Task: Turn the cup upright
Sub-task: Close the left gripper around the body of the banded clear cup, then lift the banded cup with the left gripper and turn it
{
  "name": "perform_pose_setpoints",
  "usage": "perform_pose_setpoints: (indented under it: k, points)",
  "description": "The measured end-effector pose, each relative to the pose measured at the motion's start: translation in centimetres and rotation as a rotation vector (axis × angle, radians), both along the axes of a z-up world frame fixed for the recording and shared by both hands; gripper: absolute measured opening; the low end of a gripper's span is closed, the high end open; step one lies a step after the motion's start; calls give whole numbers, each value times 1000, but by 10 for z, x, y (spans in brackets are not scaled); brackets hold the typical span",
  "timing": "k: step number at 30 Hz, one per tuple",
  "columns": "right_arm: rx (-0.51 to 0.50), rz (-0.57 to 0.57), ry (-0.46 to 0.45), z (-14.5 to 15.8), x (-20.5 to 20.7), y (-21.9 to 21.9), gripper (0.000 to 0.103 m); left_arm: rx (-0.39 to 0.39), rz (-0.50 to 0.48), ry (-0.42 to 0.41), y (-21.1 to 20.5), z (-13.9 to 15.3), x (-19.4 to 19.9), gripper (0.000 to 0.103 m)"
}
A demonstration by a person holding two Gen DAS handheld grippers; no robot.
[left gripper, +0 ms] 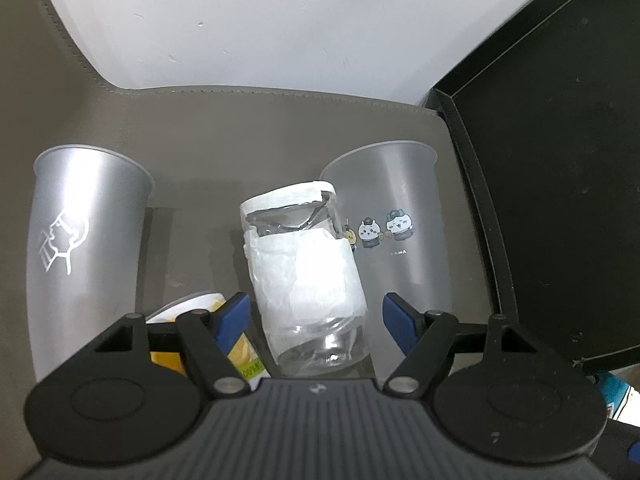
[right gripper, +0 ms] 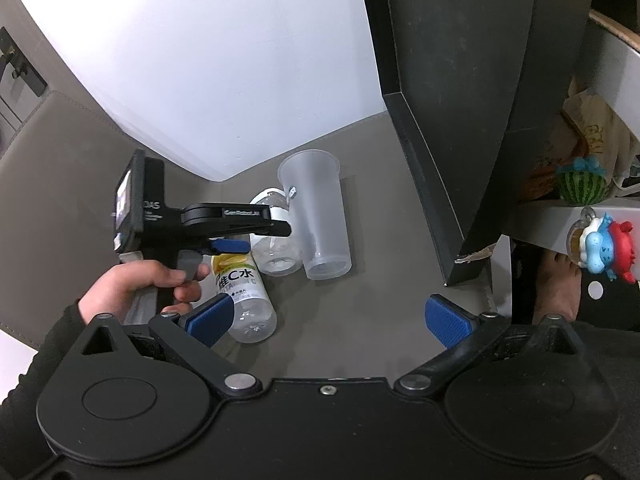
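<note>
Now my left gripper [left gripper: 316, 316] gapes wide around the paper-wrapped clear glass cup [left gripper: 306, 276] at lower centre of its view. I should clench mid-body, clear of the frosted plastic cup [left gripper: 394, 232]. My right gripper [right gripper: 328, 316] idles, unclenched.

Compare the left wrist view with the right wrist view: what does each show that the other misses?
Only the left wrist view shows the silver cup with a white line drawing, and the cartoon print on the translucent cup. Only the right wrist view shows the left claw from outside with the hand on its trigger, the watermelon toy and the crab toy. Both show the translucent cup, the paper-wrapped clear bottle and the yellow-labelled vitamin C bottle on the grey mat.
</note>
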State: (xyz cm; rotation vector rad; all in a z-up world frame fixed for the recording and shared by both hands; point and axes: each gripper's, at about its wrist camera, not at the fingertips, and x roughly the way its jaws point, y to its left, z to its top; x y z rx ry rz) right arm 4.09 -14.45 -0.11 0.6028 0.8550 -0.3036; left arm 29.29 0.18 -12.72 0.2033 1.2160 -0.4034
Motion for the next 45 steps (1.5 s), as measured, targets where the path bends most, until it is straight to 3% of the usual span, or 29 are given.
perform_pose_setpoints:
  k: [6, 7, 9, 19, 25, 29, 45]
  points:
    - [-2, 5, 4, 1, 3, 2, 103, 6, -5, 10, -5, -9, 6, 73]
    - [-3, 5, 4, 1, 4, 2, 103, 1, -3, 21, -6, -11, 7, 67]
    - [-4, 4, 4, 2, 4, 3, 103, 1, 8, 24, -8, -13, 8, 66]
    - [-22, -1, 2, 4, 3, 8, 103, 9, -3, 24, -4, -9, -1, 64]
    - [-30, 0, 7, 6, 4, 11, 103, 86, -34, 33, -12, -15, -4, 63]
    - [-27, -8, -2, 8, 2, 8, 103, 86, -42, 38, -14, -15, -5, 62]
    - [8, -29, -22, 8, -3, 1, 103, -3, -147, -48, -4, 42, -45, 62]
